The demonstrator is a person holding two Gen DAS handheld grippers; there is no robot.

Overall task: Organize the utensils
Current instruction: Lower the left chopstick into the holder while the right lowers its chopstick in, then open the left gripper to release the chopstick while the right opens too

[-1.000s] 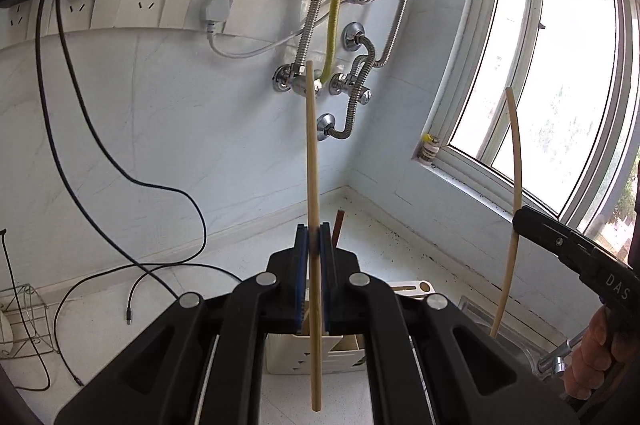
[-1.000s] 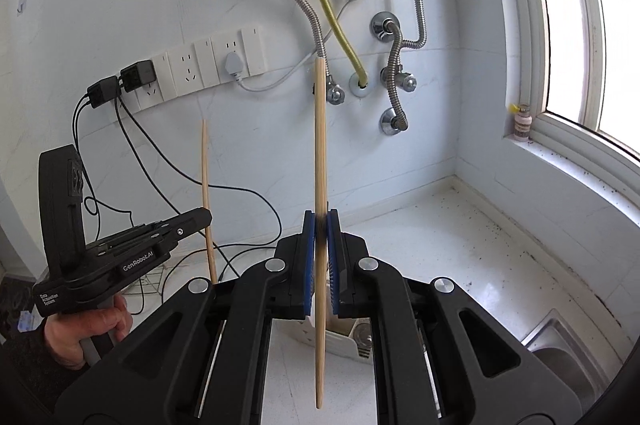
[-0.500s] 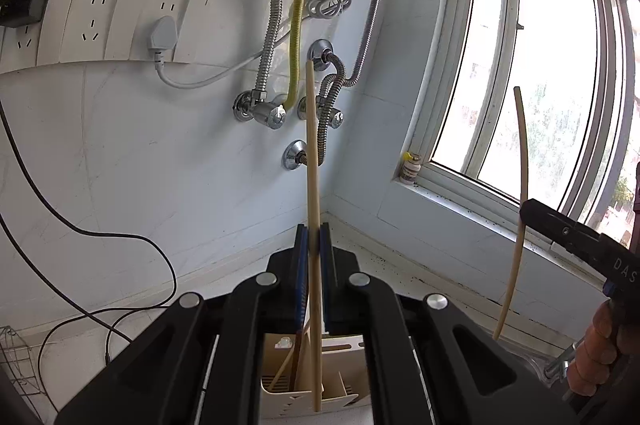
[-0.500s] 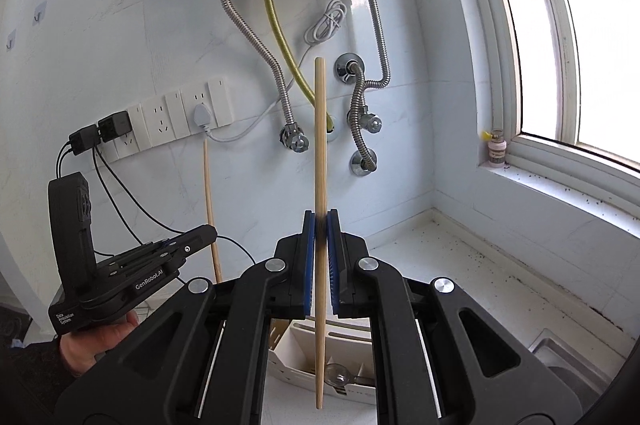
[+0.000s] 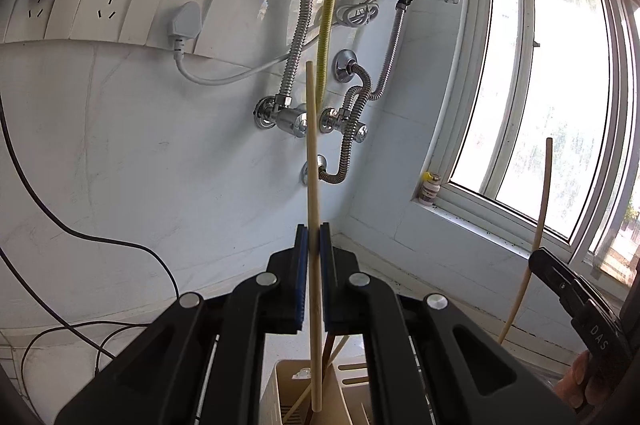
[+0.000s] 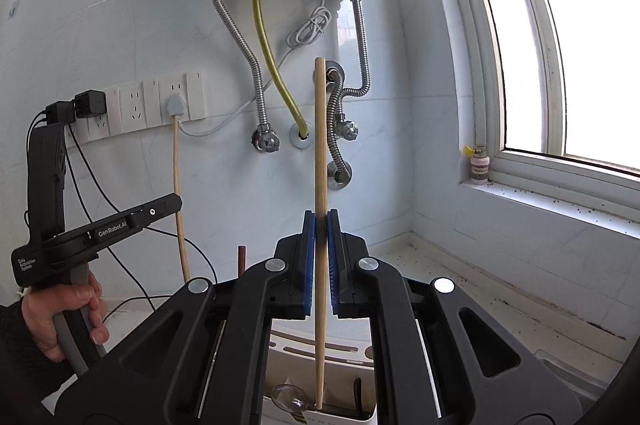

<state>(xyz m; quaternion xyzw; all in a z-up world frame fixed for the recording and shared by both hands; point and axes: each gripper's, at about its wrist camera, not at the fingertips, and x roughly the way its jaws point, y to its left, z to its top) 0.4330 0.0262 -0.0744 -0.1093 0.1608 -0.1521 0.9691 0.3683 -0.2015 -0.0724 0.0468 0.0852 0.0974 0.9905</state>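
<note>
Left tongs (image 5: 313, 245) and right tongs (image 6: 321, 231) each pinch an upright chopstick (image 5: 311, 145) above the holder (image 5: 288, 385).

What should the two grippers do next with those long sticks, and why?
Probably lower both a little, then let go. The left gripper and right gripper each pinch a pale wooden chopstick upright, their lower tips right at the top of the cream plastic utensil holder below.

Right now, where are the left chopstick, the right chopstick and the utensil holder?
left chopstick (image 5: 313, 185), left wrist view, upper shaft.
right chopstick (image 6: 320, 145), right wrist view, upper shaft.
utensil holder (image 5: 286, 389), left wrist view, left wall.
</note>
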